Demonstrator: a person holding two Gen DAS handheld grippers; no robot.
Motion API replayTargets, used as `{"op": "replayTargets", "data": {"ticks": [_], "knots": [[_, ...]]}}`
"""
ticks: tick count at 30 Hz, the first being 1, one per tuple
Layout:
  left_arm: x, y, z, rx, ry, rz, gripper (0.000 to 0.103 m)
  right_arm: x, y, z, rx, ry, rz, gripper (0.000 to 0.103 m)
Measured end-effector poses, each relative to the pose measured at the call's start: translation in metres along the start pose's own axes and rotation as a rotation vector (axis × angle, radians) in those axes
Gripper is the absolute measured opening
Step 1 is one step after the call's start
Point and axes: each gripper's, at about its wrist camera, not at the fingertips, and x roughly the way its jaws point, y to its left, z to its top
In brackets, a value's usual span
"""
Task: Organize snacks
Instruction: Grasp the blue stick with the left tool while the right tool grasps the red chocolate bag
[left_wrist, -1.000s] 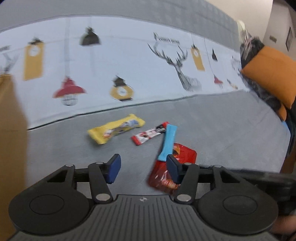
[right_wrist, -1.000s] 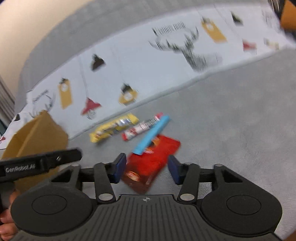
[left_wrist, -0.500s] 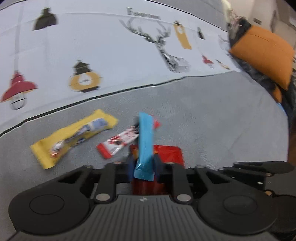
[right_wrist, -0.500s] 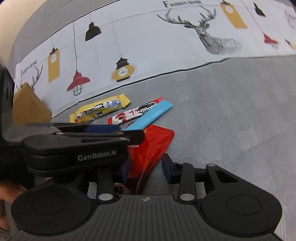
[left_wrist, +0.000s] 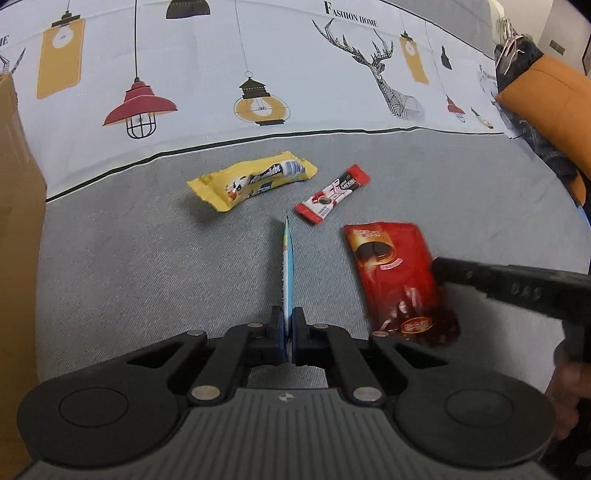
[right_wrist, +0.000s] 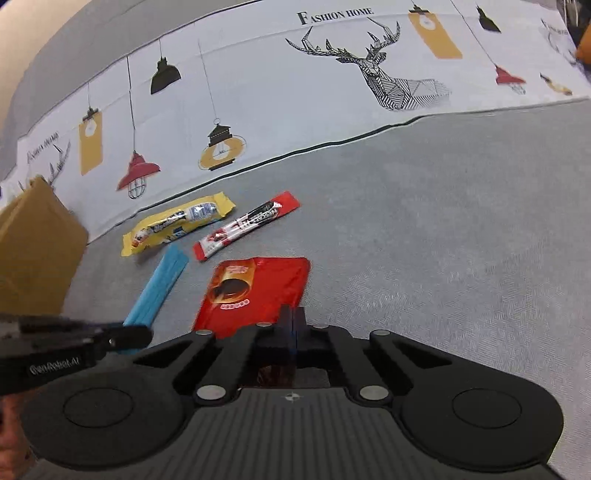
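Observation:
My left gripper (left_wrist: 287, 328) is shut on a thin blue snack stick (left_wrist: 287, 266), held edge-on above the grey fabric; the stick also shows in the right wrist view (right_wrist: 159, 291). My right gripper (right_wrist: 291, 328) is shut on the near end of a red snack pouch (right_wrist: 255, 291), which shows lifted in the left wrist view (left_wrist: 395, 273). A yellow snack bar (left_wrist: 251, 181) and a red-and-white stick sachet (left_wrist: 332, 194) lie on the fabric beyond; both also show in the right wrist view, the bar (right_wrist: 177, 221) left of the sachet (right_wrist: 247, 225).
A brown cardboard box (left_wrist: 18, 221) stands at the left, also in the right wrist view (right_wrist: 37, 243). A white printed cloth (left_wrist: 258, 74) covers the far side. An orange cushion (left_wrist: 550, 107) lies at the far right.
Both grippers closed: the left took the blue stick and lifted it off the red pouch, turning it edge-on. The right closed on the red pouch and raised its near end.

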Motion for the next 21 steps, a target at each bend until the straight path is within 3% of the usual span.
{"op": "replayTargets", "data": {"ticks": [1,2,3,4,5,7,8,11,13,15,17,21], "knots": [[0.000,0.001,0.000,0.000,0.001,0.001,0.007,-0.003,0.000,0.000,0.002,-0.015,-0.009,0.003],[0.000,0.001,0.002,-0.006,0.001,0.003,0.017,-0.005,0.000,0.000,0.008,-0.027,-0.019,0.005],[0.000,0.001,0.003,-0.014,-0.003,0.005,0.042,-0.006,0.000,0.000,0.018,-0.023,-0.001,0.007],[-0.001,0.002,0.004,-0.023,-0.011,0.013,0.056,-0.004,0.002,0.001,0.021,-0.017,0.020,0.015],[0.000,0.002,0.006,-0.031,-0.023,0.034,0.073,-0.003,0.006,0.002,0.010,-0.013,0.027,0.036],[0.003,0.002,0.006,-0.016,-0.031,0.069,0.073,0.000,0.021,0.005,-0.052,-0.014,0.022,0.067],[0.007,0.002,0.005,-0.001,-0.031,0.074,0.072,0.003,0.029,0.005,-0.081,-0.017,0.027,0.073],[0.012,-0.001,0.002,0.069,-0.072,0.133,0.064,0.021,0.044,0.002,-0.148,0.021,-0.024,0.077],[0.012,0.001,0.004,0.063,-0.082,0.122,0.052,0.028,0.048,0.001,-0.188,0.020,-0.051,0.078],[0.011,0.004,0.006,0.055,-0.093,0.117,0.018,0.034,0.058,-0.002,-0.271,0.035,-0.085,0.078],[0.011,0.008,0.009,0.032,-0.091,0.113,0.017,0.037,0.067,-0.007,-0.349,0.031,-0.105,0.069],[0.009,0.010,0.014,0.008,-0.076,0.107,0.015,0.034,0.065,-0.005,-0.344,0.018,-0.100,0.053]]}}
